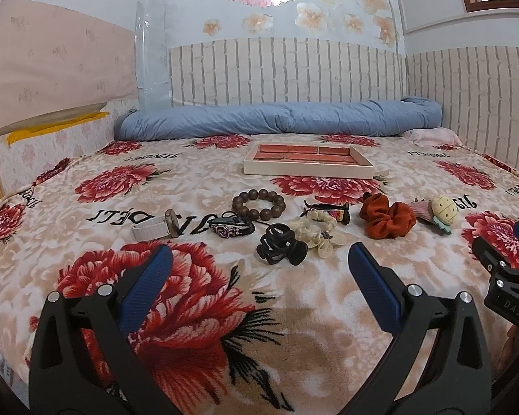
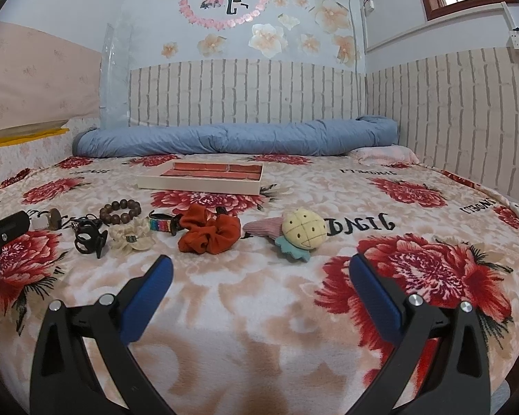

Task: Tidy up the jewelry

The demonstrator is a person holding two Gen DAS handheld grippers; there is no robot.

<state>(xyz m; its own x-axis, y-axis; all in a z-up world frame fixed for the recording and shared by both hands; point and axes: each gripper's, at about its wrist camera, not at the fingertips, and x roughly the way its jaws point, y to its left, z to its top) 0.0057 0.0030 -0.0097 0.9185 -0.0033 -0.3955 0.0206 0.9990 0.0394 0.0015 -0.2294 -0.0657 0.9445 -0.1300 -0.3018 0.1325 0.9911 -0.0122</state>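
Both tongs, left tongs [image 1: 259, 259] and right tongs [image 2: 261, 271], hover released and empty over the bed; nothing is sorted yet, I judge. Ahead lie the black claw clip [image 1: 281, 246] and orange scrunchie [image 2: 209, 230], the compartmented tray [image 1: 308, 162] beyond them: next, clench one piece

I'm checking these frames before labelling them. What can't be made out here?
- Shallow cream tray with red lining: both views are too low to show its compartment floors.
- Dark leather bracelet with a spiral charm: too small in the right wrist view, partly behind the black plastic claw clip.
- White-strapped wristwatch: dial edge-on, unreadable.
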